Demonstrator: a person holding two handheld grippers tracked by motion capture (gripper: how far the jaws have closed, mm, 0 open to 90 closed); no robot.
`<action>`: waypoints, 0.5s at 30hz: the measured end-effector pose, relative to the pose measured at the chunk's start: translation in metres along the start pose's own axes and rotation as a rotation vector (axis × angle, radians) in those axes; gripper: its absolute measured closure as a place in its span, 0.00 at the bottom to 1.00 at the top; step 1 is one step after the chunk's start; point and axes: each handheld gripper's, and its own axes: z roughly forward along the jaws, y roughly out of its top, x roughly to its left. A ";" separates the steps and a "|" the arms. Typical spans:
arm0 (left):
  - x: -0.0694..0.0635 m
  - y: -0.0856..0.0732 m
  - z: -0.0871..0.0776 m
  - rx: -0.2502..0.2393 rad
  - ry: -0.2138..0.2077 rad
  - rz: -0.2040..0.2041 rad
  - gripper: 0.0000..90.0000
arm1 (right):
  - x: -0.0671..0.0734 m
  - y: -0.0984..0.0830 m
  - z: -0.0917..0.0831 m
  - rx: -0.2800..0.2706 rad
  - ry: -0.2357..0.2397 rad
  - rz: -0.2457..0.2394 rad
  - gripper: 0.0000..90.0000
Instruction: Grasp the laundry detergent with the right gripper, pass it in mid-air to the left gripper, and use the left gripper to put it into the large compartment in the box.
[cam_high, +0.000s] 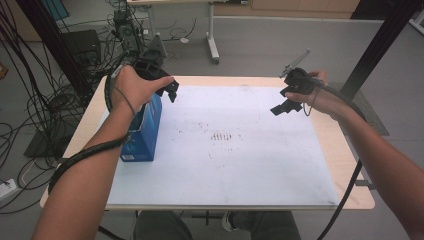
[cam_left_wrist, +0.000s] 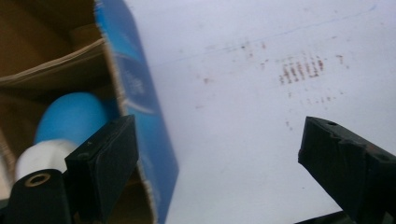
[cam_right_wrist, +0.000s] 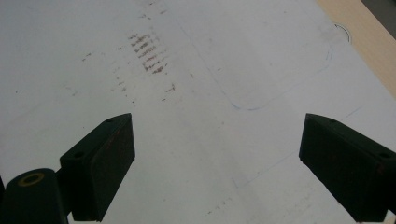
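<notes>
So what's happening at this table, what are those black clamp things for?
A person sits at a table covered by a white sheet, holding a hand-held gripper in each hand. The left gripper hangs over an open blue box standing at the sheet's left edge; its jaws are open and empty. Inside the box lies a blue and white object. The right gripper, jaws also open and empty, hovers over the bare sheet at the far right.
</notes>
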 end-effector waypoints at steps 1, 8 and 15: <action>-0.006 0.002 0.001 -0.004 -0.010 0.008 0.14 | -0.002 0.000 0.001 0.001 -0.001 0.001 0.12; -0.036 0.013 0.009 -0.003 -0.032 0.071 0.13 | -0.011 0.000 0.002 0.009 -0.003 0.020 0.12; -0.051 0.019 0.014 -0.001 -0.051 0.102 0.13 | -0.019 -0.002 -0.004 0.005 -0.018 0.034 0.12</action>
